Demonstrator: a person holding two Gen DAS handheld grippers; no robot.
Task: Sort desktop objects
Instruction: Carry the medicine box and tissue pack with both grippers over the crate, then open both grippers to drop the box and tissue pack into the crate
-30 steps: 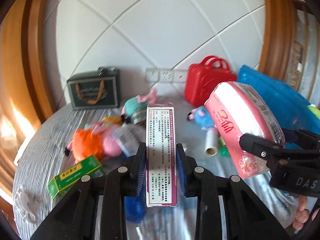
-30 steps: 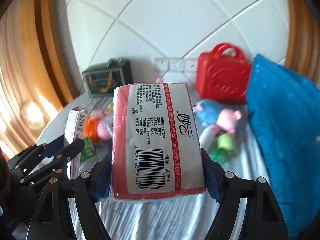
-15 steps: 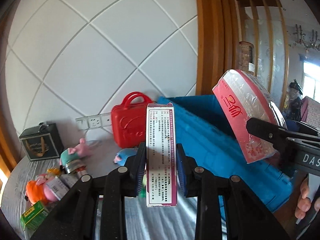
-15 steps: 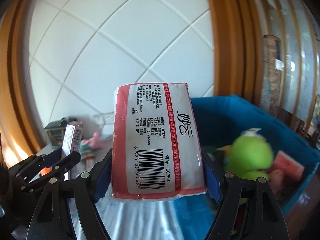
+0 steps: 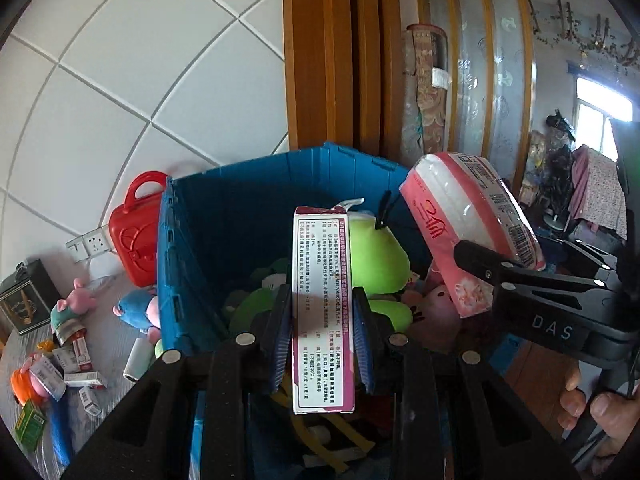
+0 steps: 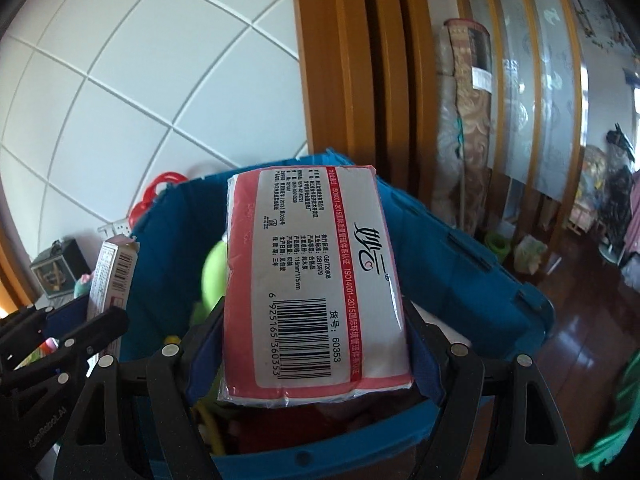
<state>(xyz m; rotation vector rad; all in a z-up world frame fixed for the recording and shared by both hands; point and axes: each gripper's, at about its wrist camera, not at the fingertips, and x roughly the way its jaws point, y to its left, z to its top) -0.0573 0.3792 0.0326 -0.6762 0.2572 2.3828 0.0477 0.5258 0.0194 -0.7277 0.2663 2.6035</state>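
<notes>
My left gripper (image 5: 322, 312) is shut on a tall white and purple medicine box (image 5: 323, 308), held upright over the open blue crate (image 5: 188, 240). To its right, my right gripper (image 6: 316, 328) is shut on a pink and white tissue pack (image 6: 312, 276), also above the crate; the same pack (image 5: 468, 232) shows at the right of the left wrist view. Inside the crate lie a green plush toy (image 5: 376, 256) and other soft toys. In the right wrist view the medicine box (image 6: 112, 276) appears at the left edge.
A red toy case (image 5: 136, 232) stands left of the crate by the wall. Plush pigs (image 5: 136, 308), small boxes (image 5: 80, 364) and a dark gift bag (image 5: 24, 296) lie on the table at far left. A wooden door frame (image 5: 332, 52) and wood floor (image 6: 580, 344) are behind and right.
Both grippers have swung right, from over the cluttered table to above the blue crate, still gripping the medicine box and the tissue pack. The crate's inside has come into view.
</notes>
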